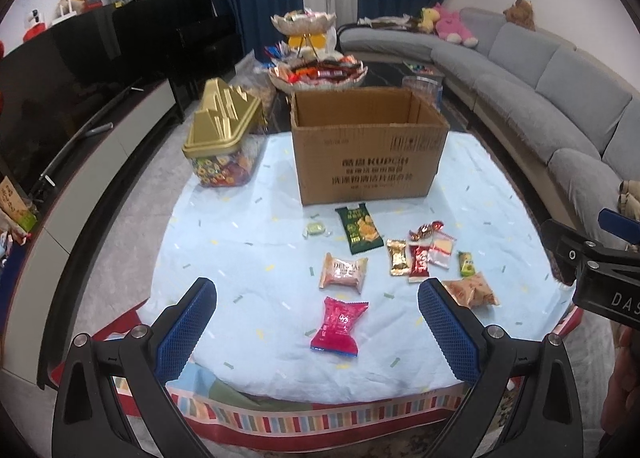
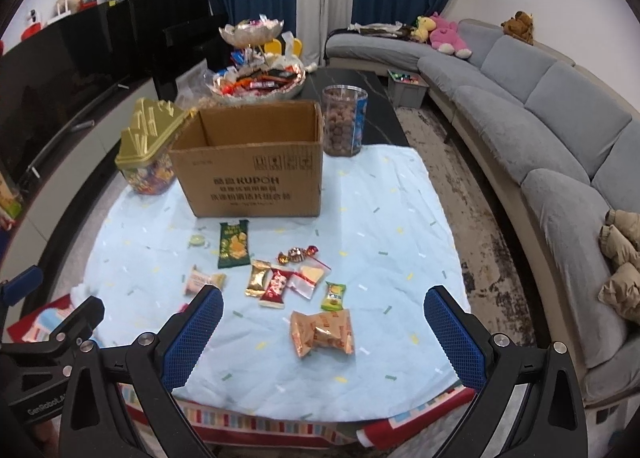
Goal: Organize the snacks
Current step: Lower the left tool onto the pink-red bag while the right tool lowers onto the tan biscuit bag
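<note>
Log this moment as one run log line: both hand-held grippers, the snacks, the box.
left hand-held gripper: open, empty | right hand-held gripper: open, empty | snacks: loose on blue cloth | cardboard box: open, no snacks visible inside
</note>
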The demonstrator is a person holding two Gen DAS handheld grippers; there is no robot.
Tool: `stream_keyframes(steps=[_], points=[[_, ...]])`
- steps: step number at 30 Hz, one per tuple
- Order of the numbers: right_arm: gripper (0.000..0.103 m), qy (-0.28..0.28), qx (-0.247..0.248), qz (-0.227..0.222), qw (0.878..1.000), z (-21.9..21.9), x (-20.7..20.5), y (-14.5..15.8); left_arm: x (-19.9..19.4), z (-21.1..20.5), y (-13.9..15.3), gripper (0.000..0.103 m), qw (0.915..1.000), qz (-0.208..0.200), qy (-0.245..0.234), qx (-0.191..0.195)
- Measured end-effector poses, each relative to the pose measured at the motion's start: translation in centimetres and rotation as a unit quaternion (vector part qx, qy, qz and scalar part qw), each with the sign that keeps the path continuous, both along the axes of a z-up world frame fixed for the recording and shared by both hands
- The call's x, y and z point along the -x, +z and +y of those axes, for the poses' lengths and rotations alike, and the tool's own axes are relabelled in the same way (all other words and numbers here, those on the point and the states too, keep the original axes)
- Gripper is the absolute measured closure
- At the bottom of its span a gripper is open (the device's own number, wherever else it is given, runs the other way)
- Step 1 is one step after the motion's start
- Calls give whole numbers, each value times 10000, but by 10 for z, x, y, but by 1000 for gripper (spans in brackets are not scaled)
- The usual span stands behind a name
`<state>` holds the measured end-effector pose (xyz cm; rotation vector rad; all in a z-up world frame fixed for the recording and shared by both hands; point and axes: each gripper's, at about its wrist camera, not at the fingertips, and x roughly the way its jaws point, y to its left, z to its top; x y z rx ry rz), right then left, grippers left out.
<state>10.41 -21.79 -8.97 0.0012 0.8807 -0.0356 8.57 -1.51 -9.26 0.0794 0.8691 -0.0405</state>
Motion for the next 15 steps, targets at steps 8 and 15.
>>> stream_keyframes(steps=[8,15], points=[[1,137,74,434,9989,3,-26,-45,-30,-7,-44,0,9991,382,-93,-149],[1,124,64,868,9961,2,-44,-83,-48,-12,-82,0,9966,774,-166,-233]])
